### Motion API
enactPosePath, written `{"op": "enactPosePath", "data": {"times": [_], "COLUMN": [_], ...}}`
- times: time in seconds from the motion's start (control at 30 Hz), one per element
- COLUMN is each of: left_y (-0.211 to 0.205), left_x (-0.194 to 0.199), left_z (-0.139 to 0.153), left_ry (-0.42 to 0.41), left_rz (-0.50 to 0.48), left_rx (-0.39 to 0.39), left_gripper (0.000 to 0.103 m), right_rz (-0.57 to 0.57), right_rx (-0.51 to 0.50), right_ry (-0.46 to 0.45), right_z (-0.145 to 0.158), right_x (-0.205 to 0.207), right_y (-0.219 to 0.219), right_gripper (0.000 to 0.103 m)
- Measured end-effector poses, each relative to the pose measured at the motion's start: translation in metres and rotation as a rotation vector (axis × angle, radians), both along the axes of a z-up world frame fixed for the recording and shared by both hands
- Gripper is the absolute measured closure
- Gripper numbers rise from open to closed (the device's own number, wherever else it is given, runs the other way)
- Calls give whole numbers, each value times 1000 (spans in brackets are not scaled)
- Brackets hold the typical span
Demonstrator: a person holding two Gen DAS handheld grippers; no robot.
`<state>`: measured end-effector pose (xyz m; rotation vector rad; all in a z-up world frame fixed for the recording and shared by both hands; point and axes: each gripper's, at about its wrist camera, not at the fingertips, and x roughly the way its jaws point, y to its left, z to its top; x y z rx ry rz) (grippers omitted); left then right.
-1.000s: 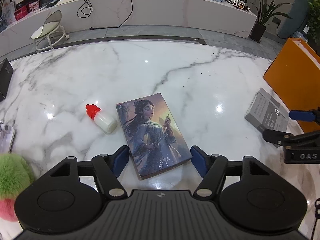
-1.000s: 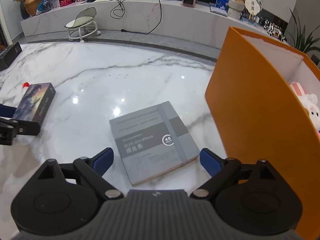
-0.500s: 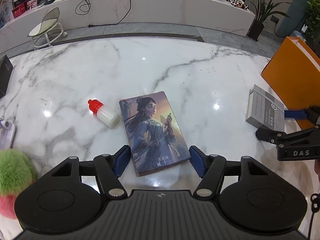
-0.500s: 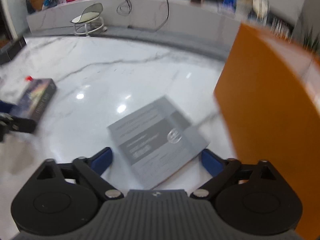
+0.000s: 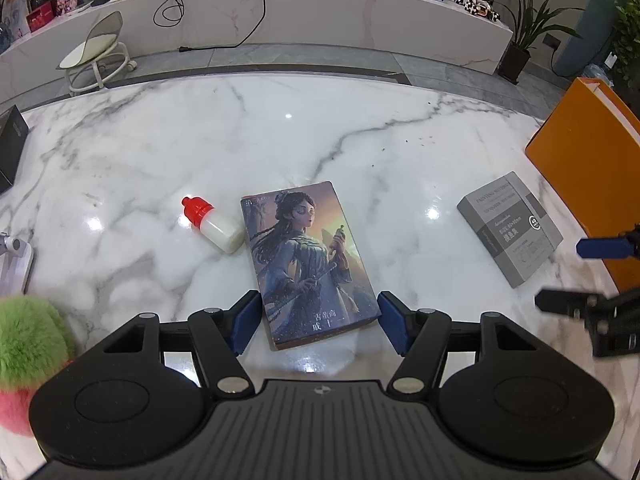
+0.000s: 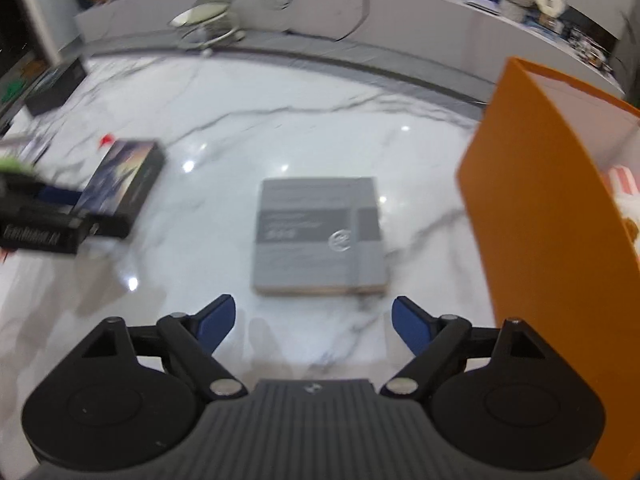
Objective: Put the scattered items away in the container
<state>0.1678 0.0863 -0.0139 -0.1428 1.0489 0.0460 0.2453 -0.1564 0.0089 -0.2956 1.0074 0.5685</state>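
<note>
An illustrated book (image 5: 308, 260) lies flat on the marble table; my left gripper (image 5: 320, 322) is open with its blue fingers on either side of the book's near end. A small white bottle with a red cap (image 5: 212, 226) lies just left of the book. A grey notebook (image 6: 320, 236) lies flat just ahead of my open, empty right gripper (image 6: 314, 322). The notebook also shows in the left wrist view (image 5: 510, 228). The orange container (image 6: 536, 216) stands at the right of the notebook, with a plush toy inside.
A green and pink plush (image 5: 24, 344) lies at the left table edge beside a white device (image 5: 14, 264). A black box (image 5: 10, 148) sits at the far left. The right gripper (image 5: 600, 280) shows at the right of the left wrist view.
My right gripper has swung and drawn back, so the grey notebook now lies square ahead of it and a little farther off. My left gripper has shifted slightly, still straddling the book.
</note>
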Motion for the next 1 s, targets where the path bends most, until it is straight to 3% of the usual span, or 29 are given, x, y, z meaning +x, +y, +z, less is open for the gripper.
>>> {"op": "enactPosePath", "data": {"times": [0.2, 0.37, 0.57, 0.67, 1.0], "left_y": [-3, -5, -3, -2, 6], "left_x": [1, 1, 1, 1, -3], "left_z": [-2, -4, -3, -2, 12], "left_ry": [-13, -23, -21, -21, -61], "left_rz": [-5, -17, -5, -9, 21], "left_rx": [26, 43, 46, 44, 7], "left_gripper": [20, 15, 23, 26, 30], "right_rz": [-33, -28, -23, -16, -10], "right_rx": [13, 5, 24, 24, 68], "right_ry": [-72, -80, -90, -80, -41], "right_z": [-12, -24, -26, -23, -9], "right_x": [11, 13, 10, 10, 5], "right_y": [8, 14, 18, 20, 21], "right_gripper": [7, 6, 9, 20, 20]}}
